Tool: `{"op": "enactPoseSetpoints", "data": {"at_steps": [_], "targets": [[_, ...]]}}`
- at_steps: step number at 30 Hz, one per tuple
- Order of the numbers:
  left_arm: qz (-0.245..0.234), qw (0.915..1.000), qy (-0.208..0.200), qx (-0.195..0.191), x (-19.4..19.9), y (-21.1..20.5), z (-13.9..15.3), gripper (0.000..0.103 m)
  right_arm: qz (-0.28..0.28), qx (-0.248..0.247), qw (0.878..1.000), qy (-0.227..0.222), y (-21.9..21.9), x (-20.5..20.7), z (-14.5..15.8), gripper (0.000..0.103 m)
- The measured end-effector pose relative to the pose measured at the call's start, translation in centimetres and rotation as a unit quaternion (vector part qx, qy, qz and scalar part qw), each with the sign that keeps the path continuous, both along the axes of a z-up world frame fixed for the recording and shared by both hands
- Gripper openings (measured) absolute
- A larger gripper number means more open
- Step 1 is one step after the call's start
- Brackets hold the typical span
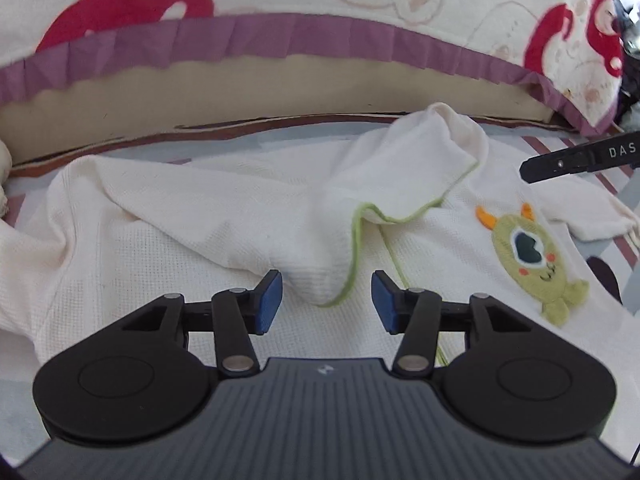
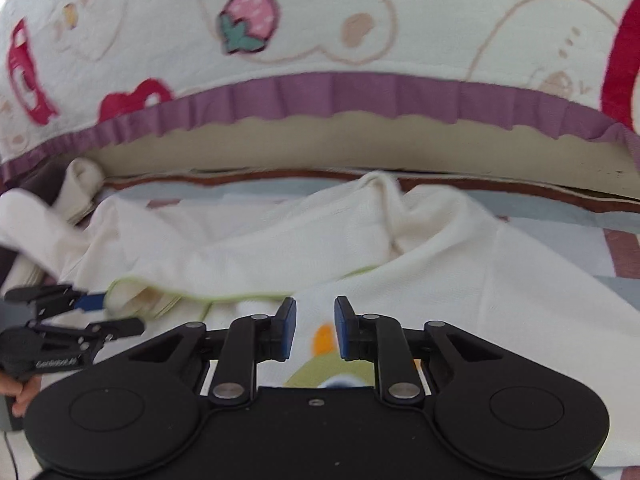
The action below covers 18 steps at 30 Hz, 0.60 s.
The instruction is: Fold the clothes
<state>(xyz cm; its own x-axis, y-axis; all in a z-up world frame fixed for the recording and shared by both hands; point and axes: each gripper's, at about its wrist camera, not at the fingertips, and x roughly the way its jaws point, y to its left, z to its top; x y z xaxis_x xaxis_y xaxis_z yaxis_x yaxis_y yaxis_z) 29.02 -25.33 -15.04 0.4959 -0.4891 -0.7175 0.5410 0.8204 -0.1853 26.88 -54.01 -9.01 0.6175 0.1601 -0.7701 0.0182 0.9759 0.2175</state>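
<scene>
Left gripper (image 1: 327,302) sits low in the middle of the left wrist pic, jaws wide, holding nothing. A folded flap w/ green trim (image 1: 362,216) pokes down btwn its blue pads (image 1: 269,300), not pinched. White shirt (image 1: 168,240) lies flat on a striped sheet (image 1: 624,248), filling the middle. Its green monster patch (image 1: 528,256) is on the right side. Right gripper (image 2: 315,330) is low center in the right wrist pic, jaws partly apart, empty, just over the patch. Strawberry blanket (image 2: 320,20) w/ purple frill fills the top.
</scene>
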Motion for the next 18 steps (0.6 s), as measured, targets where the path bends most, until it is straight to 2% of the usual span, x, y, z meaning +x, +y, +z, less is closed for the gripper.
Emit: {"op": "enactPoseSetpoints", "data": {"at_steps": [3,4,5,6,8,11,14,16,18], "targets": [[0.012,0.9999,0.000,-0.003,1.1,0.2,-0.4,0.052,-0.030,0.015,0.999,0.005,-0.9,2.1,-0.6,0.038],[0.009,0.9999,0.003,-0.010,1.1,0.5,-0.6,0.049,-0.043,0.020,0.999,0.009,-1.0,2.5,-0.8,0.040],[0.005,0.9998,0.006,-0.018,1.0,0.9,-0.8,0.019,-0.055,0.030,0.998,0.017,-1.1,2.9,-1.0,0.044],[-0.003,0.9996,0.013,-0.024,1.0,1.3,-1.0,0.009,-0.064,0.045,0.997,0.026,-1.1,3.1,-1.2,0.045],[0.000,0.9994,0.009,-0.033,1.2,1.8,-1.3,0.009,-0.066,0.064,0.995,0.036,-0.9,3.1,-1.4,0.046],[0.006,0.9990,0.009,-0.043,1.9,2.1,-1.6,0.009,-0.048,0.038,0.997,0.040,-0.1,3.6,-1.2,0.055],[0.010,0.9985,0.015,-0.053,2.2,2.1,-1.7,0.013,-0.052,0.020,0.998,0.040,0.0,4.8,-1.6,0.059],[0.010,0.9984,0.018,-0.052,2.0,2.1,-2.0,0.015,-0.068,0.035,0.996,0.038,-0.4,5.2,-2.3,0.059],[0.007,0.9986,0.019,-0.048,1.8,2.2,-2.2,0.022,-0.085,0.054,0.994,0.035,-0.8,5.4,-3.0,0.059]]}}
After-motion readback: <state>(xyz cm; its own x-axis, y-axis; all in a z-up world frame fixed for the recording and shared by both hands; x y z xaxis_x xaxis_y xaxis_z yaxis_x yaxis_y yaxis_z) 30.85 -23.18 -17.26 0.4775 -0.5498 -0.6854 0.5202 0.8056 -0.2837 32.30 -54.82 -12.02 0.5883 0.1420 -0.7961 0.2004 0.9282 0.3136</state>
